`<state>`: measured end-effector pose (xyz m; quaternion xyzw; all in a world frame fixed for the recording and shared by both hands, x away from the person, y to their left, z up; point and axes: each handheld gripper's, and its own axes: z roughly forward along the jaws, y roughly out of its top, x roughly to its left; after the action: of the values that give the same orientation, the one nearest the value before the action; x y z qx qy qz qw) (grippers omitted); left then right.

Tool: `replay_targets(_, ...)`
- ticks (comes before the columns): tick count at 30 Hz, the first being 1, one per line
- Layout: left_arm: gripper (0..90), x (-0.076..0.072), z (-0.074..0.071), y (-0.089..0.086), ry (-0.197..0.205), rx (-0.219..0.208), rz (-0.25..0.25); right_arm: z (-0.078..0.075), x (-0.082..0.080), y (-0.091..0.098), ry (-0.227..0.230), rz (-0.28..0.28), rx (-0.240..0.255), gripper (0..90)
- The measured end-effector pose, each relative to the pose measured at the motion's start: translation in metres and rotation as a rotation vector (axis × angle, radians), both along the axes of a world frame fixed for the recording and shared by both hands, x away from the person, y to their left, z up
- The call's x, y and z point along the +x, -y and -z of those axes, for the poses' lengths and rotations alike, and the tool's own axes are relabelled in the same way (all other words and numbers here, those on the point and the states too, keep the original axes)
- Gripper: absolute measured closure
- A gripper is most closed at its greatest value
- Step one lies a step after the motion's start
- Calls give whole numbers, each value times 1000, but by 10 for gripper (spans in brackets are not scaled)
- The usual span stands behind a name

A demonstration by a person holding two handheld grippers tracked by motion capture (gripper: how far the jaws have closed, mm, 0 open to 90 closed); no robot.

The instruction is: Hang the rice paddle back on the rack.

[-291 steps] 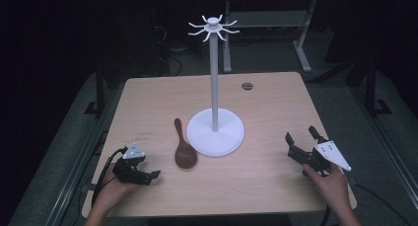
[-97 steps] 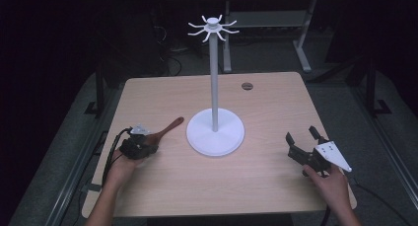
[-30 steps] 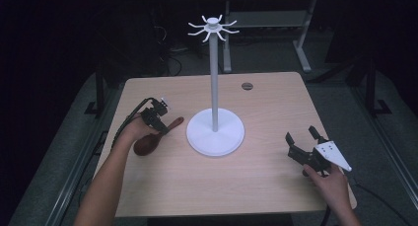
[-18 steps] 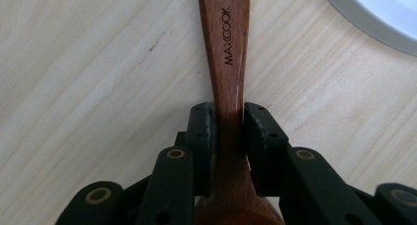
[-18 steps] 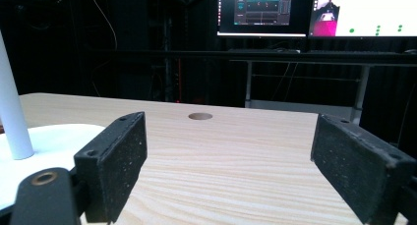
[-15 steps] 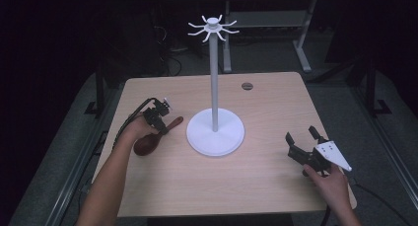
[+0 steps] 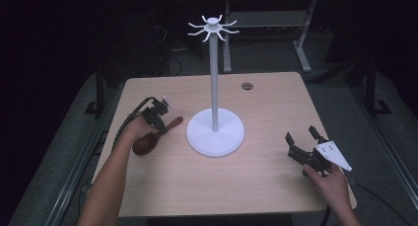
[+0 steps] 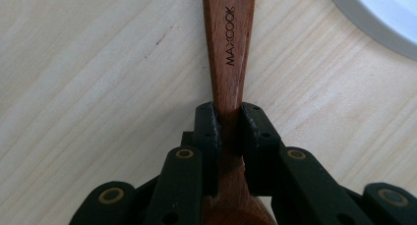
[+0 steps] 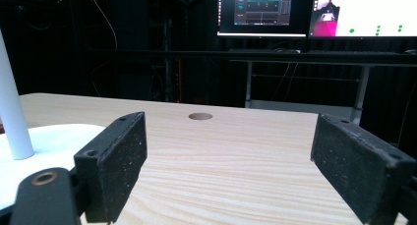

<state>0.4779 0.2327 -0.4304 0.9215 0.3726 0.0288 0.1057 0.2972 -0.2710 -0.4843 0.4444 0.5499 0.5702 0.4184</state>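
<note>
A dark wooden spoon point(image 7: 153, 136) lies on the table, left of the white stand's base point(image 7: 215, 132); its bowl is near the person's left wrist and its handle points toward the base. My left gripper point(image 7: 160, 121) is shut on the spoon's handle point(image 8: 229, 48), which reads MAXCOOK and runs up between the two black fingers point(image 8: 206, 131). The white stand point(image 7: 213, 78) rises from its round base to a ring of hooks point(image 7: 213, 27). My right gripper point(image 7: 301, 138) rests at the table's right front, wide open with nothing between its pads point(image 9: 118, 161).
A small round hole point(image 7: 247, 86) sits in the table's far side, also seen as the hole point(image 9: 200, 116) in the right gripper view. Monitors point(image 9: 295, 11) glow behind a dark rack. The stand's pole point(image 9: 11, 107) stands left of my right gripper. The wooden tabletop point(image 7: 256, 181) ends close to my right hand.
Over the last second almost nothing has moved. Earlier, the left gripper took hold of the spoon, turned it, and carried it up the table's left side; the right gripper stayed still.
</note>
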Motion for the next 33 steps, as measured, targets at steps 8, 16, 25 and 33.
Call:
replay_targets(8,787,-7,-19,-8,45,-102,-43,0,0,0,-2,-2,-1,131)
replay_targets(16,789,-23,-40,-13,150,-218,-47,0,0,0,-2,-2,-1,131)
replay_targets(25,789,-41,-51,-20,234,-278,-50,0,0,-1,-1,-2,-4,131)
replay_targets(33,789,-53,-58,-28,301,-388,-90,0,0,-1,1,-3,-5,131)
